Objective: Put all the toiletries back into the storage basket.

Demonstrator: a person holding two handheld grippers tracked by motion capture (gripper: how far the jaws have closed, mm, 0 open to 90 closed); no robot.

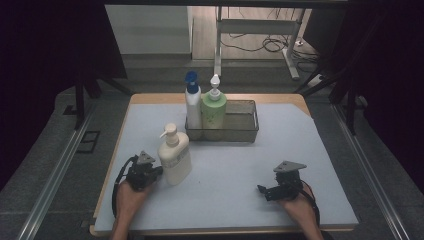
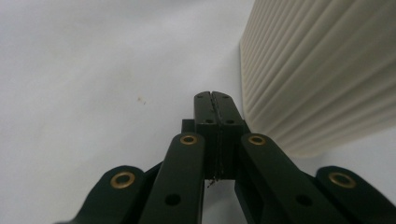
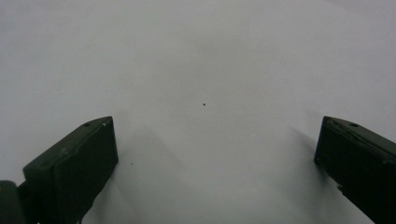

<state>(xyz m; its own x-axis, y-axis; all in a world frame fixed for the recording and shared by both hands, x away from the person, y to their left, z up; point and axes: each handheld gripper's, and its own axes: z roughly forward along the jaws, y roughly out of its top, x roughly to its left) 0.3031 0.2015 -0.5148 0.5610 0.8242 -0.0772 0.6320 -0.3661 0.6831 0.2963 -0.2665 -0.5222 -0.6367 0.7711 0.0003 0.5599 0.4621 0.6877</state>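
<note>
High view: left tool [image 1: 156, 172] is sitting at the near-left of the bench [image 1: 300, 150], tips just beside the cream pump bottle [image 1: 174, 156], which is standing upright near the bench's left-centre. Behind it, a wire basket [image 1: 242, 127] is holding a white bottle w/ blue cap [image 1: 193, 102] and a green bottle w/ white pump [image 1: 214, 107], both upright. Right tool [image 1: 262, 190] is resting near-right, well apart from the bottles.

Left gripper view: jaws are pressing together, clenched on nothing; the ribbed cream pump bottle [image 2: 322, 70] is standing just to their right, not gripped.

Right gripper view: jaws are spreading wide, released, w/ bare bench [image 3: 201, 60] betw. them.
</note>
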